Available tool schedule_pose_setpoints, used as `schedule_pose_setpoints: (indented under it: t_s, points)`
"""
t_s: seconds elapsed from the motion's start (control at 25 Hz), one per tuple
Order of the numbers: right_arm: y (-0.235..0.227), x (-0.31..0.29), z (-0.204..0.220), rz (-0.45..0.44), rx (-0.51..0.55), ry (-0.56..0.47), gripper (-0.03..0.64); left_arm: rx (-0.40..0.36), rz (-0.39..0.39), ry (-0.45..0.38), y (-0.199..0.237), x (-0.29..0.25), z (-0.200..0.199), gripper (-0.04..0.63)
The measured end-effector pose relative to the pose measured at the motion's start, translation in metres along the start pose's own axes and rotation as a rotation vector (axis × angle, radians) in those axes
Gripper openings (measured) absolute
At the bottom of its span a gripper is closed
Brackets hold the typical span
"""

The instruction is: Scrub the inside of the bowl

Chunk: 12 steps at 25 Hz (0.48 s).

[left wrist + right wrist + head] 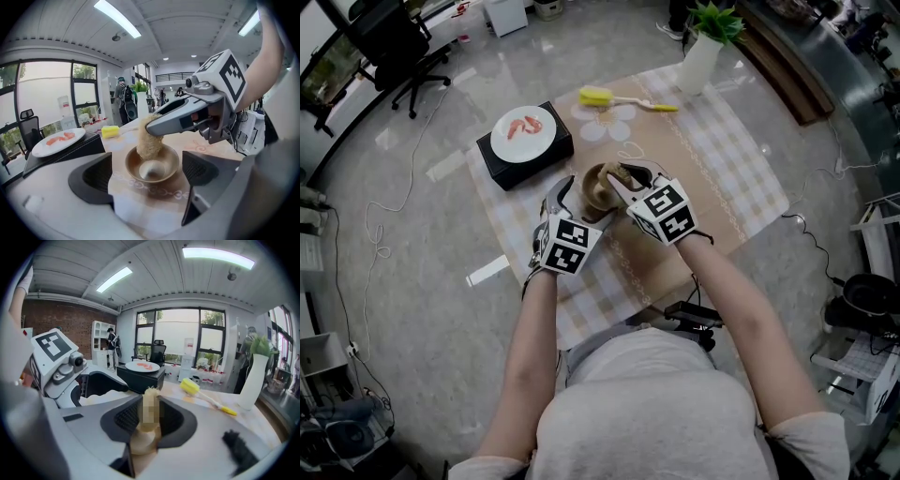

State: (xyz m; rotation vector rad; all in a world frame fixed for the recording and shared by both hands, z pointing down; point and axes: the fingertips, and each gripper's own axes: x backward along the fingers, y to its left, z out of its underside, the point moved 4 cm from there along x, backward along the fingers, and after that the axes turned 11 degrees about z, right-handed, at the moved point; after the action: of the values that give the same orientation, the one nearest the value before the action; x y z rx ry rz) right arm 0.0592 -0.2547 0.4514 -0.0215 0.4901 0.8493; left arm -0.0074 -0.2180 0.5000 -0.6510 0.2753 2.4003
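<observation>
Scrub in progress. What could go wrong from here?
1. The left hand-held gripper has its jaws apart either side of the bowl, not clamping it; a sideways push could slide or tip it.
2. The right hand-held gripper grips the scrub pad only by its upper end; pressing may fold it or pull it loose.

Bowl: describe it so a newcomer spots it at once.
On the checked tablecloth, look beside the black box with the white plate. The small brown bowl sits there between the open left tongs, the only dish with a tan fibrous scrubber in it.
</observation>
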Motion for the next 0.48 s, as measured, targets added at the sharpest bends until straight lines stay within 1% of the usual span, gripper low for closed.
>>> schedule_pose_setpoints:
  t_s: [0.16,0.24,0.32,0.36,0.44,0.48]
  points:
    - [0.002,0.01,-0.005,0.039,-0.03,-0.018,0.094,0.01,-0.009,-0.031,-0.005,0.013,-0.003,0.44]
    - [0.004,0.017,-0.009,0.061,-0.049,-0.03,0.094,0.016,-0.034,-0.065,-0.007,0.023,-0.007,0.382]
    - [0.006,0.026,-0.013,0.088,-0.069,-0.049,0.094,0.028,-0.068,-0.101,-0.008,0.036,-0.012,0.292]
    - [0.008,0.031,-0.016,0.103,-0.08,-0.06,0.094,0.034,-0.086,-0.114,-0.008,0.043,-0.014,0.228]
    - [0.01,0.041,-0.021,0.132,-0.102,-0.085,0.094,0.04,-0.118,-0.134,-0.008,0.056,-0.017,0.01]
    - [0.012,0.046,-0.023,0.145,-0.111,-0.096,0.094,0.041,-0.118,-0.143,-0.01,0.06,-0.018,0.005]
